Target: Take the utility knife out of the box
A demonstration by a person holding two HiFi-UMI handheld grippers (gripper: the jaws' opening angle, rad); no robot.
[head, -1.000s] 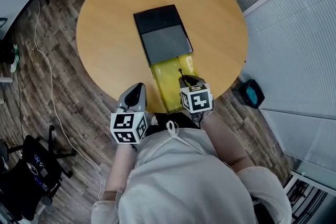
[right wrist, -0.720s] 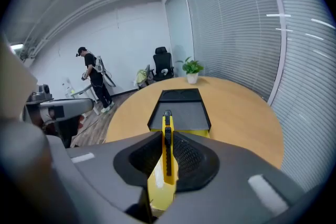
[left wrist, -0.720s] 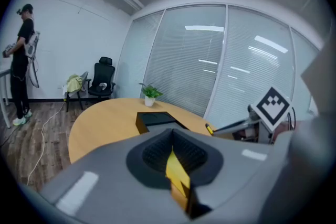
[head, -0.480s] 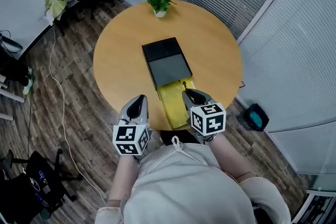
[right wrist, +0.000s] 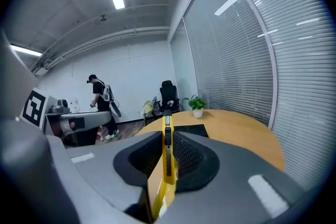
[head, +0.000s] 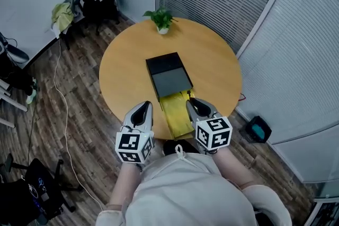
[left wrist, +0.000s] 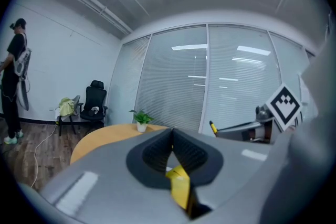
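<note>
- Yellow utility knife [right wrist: 167, 157] is out of the box [head: 168, 74]. The right gripper [head: 193, 103] is clamped on it, w/ the knife tip poking past the jaws. It sits on the near side of the box, by the yellow tray [head: 174, 116] slid out of it.
- For the task: the knife looks lifted free, so the job reads as all but done. Prob. only setting it down is left.
- Left gripper [head: 144, 107] sits near-left of the box, jaws pressed together at the tips. A yellow sliver shows low in their gap; can't tell what it is.
- Vs 1 sec ago: the right gripper was down over the tray, close to the box mouth. It has since drawn back toward the person w/ the knife.
- Head camera has risen too. The box, table [head: 217, 61] and plant [head: 161, 19] beyond the box show smaller, w/ more floor in view.
</note>
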